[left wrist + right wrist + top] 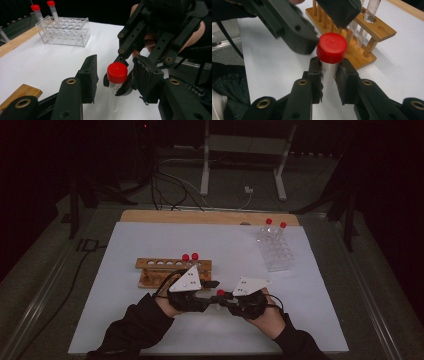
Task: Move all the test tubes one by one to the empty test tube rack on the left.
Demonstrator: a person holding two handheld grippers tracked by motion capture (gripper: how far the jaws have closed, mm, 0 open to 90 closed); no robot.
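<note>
A clear tube with a red cap [220, 292] [117, 72] [331, 47] stands upright between my two hands, just above the white mat. My right gripper [223, 296] [329, 65] is shut on the tube's body below the cap. It faces me in the left gripper view [116, 86]. My left gripper [216, 289] [115, 65] straddles the cap from the opposite side. A gap shows beside the cap, so its pads are not pressing. In the right gripper view the left gripper [322, 25] looms blurred over the cap.
A wooden rack [172, 266] [372, 27] holding two red-capped tubes [190, 256] stands just beyond my hands. A clear plastic rack [275, 252] [67, 31] with two more tubes [275, 224] sits at the far right. The white mat [150, 320] covers the table.
</note>
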